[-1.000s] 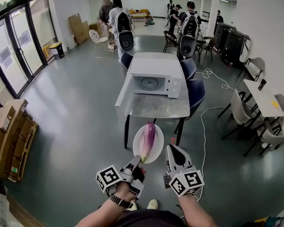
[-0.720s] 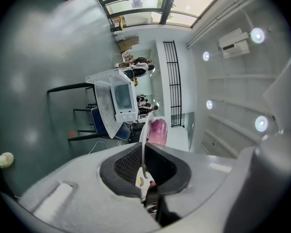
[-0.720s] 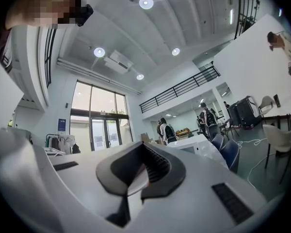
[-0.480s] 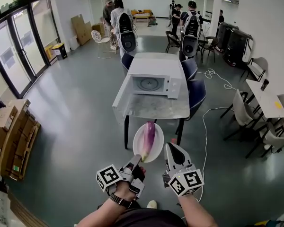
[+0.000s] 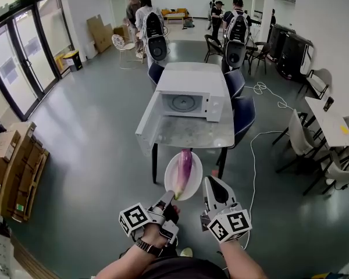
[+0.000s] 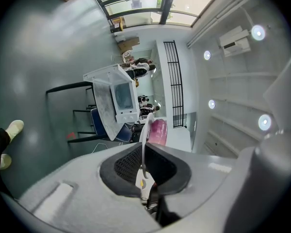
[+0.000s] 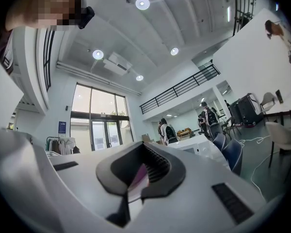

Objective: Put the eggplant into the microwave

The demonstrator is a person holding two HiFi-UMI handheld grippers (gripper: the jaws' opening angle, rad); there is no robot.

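Observation:
A purple eggplant [image 5: 182,171] lies on a white plate [image 5: 170,176] held in the air in front of me, short of the table. My left gripper [image 5: 167,200] is shut on the plate's near rim; in the left gripper view the plate [image 6: 145,130] stands edge-on between the jaws with the eggplant [image 6: 157,131] beyond. My right gripper [image 5: 208,185] is shut on the plate's right rim, and in its view a sliver of eggplant [image 7: 139,174] shows between the jaws. The white microwave [image 5: 189,100] stands on the table [image 5: 192,133], its door [image 5: 148,128] swung open to the left.
Blue chairs [image 5: 242,112] stand at the table's right and far side. A white cable [image 5: 253,161] trails over the floor on the right. Cardboard boxes [image 5: 14,167] are stacked at the left. People [image 5: 145,16] stand at the back. More tables and chairs [image 5: 323,127] fill the right.
The plate with the eggplant has come slightly nearer the table. Both grippers keep their hold on it.

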